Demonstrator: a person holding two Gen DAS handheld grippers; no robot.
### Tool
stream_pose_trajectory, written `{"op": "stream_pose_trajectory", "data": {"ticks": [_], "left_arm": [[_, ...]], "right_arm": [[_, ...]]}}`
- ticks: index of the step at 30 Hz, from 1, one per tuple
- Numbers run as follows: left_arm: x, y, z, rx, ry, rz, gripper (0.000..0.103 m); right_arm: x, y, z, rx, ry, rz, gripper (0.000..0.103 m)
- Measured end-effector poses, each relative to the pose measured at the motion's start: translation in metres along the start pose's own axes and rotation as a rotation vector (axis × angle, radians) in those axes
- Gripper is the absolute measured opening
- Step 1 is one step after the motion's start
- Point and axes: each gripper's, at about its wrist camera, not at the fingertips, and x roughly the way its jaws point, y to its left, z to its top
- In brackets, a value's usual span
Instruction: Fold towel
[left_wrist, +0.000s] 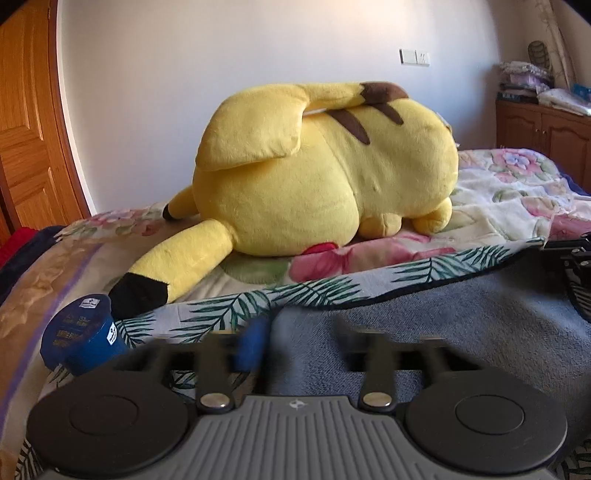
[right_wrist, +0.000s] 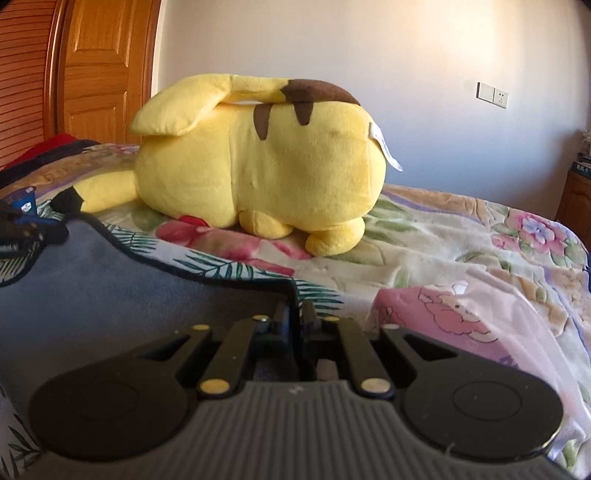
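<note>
The towel (left_wrist: 424, 325) lies flat on the bed (left_wrist: 517, 192). Only the left view shows the cup (left_wrist: 83, 334) whole, beside the plush (left_wrist: 321, 173) ear; the right view shows a white tag (right_wrist: 384, 147). One towel, one plush, one cup. Left gripper (left_wrist: 301, 343) jaws spread over the towel; right gripper (right_wrist: 298, 314) jaws pinch its corner

Towel (left_wrist: 443, 317): grey-blue, plain. Mat (left_wrist: 258, 295): white with green palm-leaf print, dark edging. Blanket (right_wrist: 461, 258): cream with pink, lilac and green flowers. Plush (left_wrist: 325, 173): yellow, brown stripes, black ear tips. Cup (left_wrist: 83, 332): dark blue, white labels. Door (right_wrist: 107, 66): orange-brown wood. Wall (left_wrist: 184, 74): white. Grippers: black, grey ribbed bodies.
</note>
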Motion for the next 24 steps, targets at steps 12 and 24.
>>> {"op": "stream_pose_trajectory", "data": {"ticks": [12,24], "left_arm": [[-0.032,-0.012,-0.002,-0.017,-0.013,-0.029,0.089],[-0.105,-0.018,0.016,-0.022,-0.018,-0.038,0.099]], "right_arm": [[-0.021,0.0,-0.003,0.045,-0.004,0.017,0.071],[-0.097,0.007,0.016,0.06,-0.016,0.017,0.095]]}}
